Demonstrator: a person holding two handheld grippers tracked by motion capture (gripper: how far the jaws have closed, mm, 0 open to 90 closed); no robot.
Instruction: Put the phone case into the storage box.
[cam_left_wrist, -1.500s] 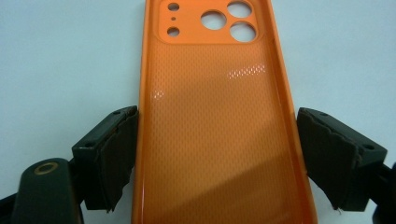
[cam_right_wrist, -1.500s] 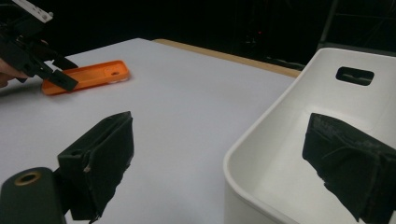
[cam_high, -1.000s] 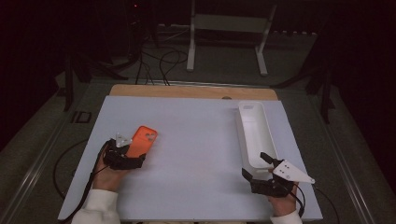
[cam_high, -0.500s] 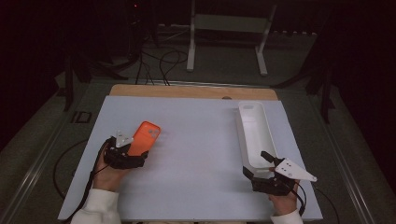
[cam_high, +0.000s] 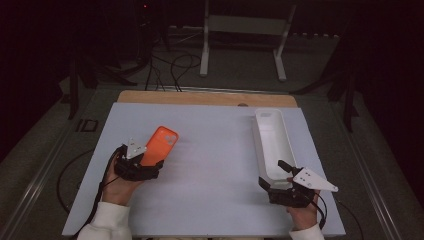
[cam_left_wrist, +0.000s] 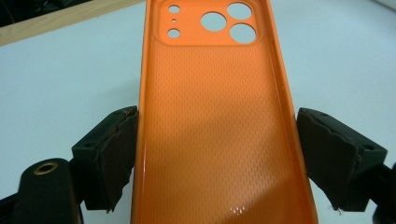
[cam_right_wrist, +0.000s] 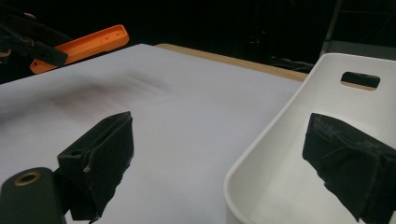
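White tabletop (cam_high: 210, 170) beneath orange, dimple-textured phone case (cam_left_wrist: 215, 121), camera cutouts.

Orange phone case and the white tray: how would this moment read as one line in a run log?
left gripper: shut on orange phone case, raised | right gripper: open, straddling near wall of white tray | tray: empty

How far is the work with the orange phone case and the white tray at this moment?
Done: the left gripper has the orange phone case clamped and raised off the table. In hand: the right gripper, jaws open, straddles the near rim of the white tray. Probably left: bringing the case into the tray, which looks empty.
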